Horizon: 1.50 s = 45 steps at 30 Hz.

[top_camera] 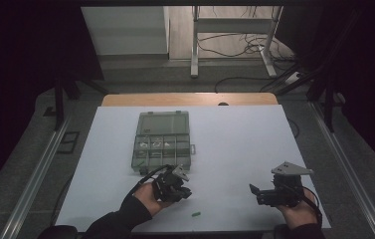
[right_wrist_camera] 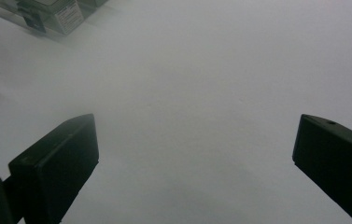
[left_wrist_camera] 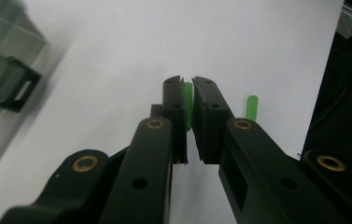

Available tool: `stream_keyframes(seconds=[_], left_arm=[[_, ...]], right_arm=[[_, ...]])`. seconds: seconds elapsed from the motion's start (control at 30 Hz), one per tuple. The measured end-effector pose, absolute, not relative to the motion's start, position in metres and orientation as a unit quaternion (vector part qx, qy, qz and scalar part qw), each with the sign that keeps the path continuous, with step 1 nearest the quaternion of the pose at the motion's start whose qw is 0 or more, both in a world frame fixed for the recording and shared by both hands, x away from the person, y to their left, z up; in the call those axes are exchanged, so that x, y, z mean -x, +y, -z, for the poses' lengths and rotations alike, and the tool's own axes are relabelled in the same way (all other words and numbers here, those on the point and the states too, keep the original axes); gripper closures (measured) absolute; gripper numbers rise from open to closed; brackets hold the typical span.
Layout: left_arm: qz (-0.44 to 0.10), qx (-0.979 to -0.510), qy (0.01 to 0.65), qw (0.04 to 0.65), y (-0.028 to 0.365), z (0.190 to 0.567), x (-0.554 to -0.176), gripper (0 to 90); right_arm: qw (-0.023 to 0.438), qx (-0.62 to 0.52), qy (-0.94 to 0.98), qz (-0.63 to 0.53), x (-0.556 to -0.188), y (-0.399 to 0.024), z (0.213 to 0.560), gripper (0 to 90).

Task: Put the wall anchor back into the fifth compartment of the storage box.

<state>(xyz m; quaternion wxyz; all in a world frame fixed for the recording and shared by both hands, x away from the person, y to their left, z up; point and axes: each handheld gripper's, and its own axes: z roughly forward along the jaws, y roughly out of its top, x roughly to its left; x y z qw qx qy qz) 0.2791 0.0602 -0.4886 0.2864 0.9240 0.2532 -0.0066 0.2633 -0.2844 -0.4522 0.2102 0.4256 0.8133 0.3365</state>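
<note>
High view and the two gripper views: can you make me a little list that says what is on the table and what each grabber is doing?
table: white board
box: clear compartment box, lid open, far left of middle
left gripper: jaws nearly closed on a small green piece
other green piece: lying loose on the board, beside the left gripper
right gripper: jaws wide apart, nothing between them
hands: left hand, right hand, one holding each gripper

Tongs (left_wrist_camera: 187,100) around green peg (left_wrist_camera: 188,103) (another (left_wrist_camera: 252,107) beside)
</note>
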Motion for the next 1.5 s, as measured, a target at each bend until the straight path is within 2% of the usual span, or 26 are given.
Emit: stream_keyframes(seconds=[1.5], left_arm=[[-0.059, -0.874, 0.362, 0.319, 0.152, 0.455, -0.312, 84.4]], right_arm=[[0.212, -0.424, 0.815, -0.333, -0.264, -0.283, 0.452, 0.9]])
